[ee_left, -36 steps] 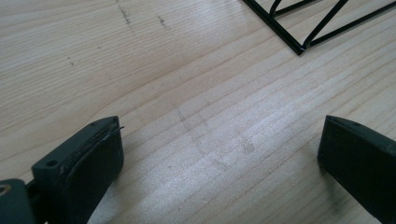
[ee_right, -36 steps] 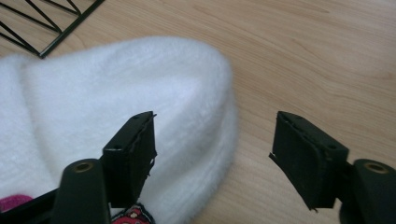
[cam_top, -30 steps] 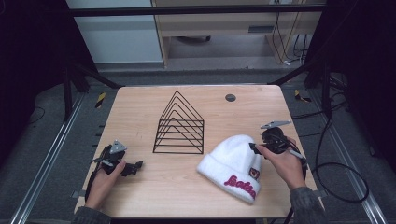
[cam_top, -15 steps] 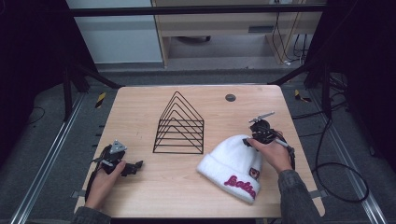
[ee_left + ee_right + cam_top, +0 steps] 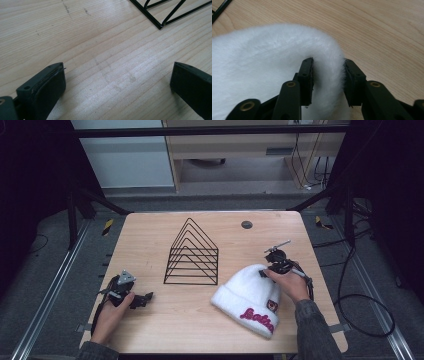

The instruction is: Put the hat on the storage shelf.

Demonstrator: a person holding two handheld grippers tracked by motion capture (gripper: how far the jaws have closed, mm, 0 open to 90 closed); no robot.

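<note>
The right gripper pinches the top of the white hat, low right. The hat isn't lifted yet. The left gripper, low left, is wide open, holding nothing.

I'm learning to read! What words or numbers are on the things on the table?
Red curly writing on the white hat's cuff: too blurred to read.
Small dark patch on the hat: too small to read.
No other words or numbers can be seen.

table: light wood | on it: white beanie, black wire rack, small dark disc
</note>
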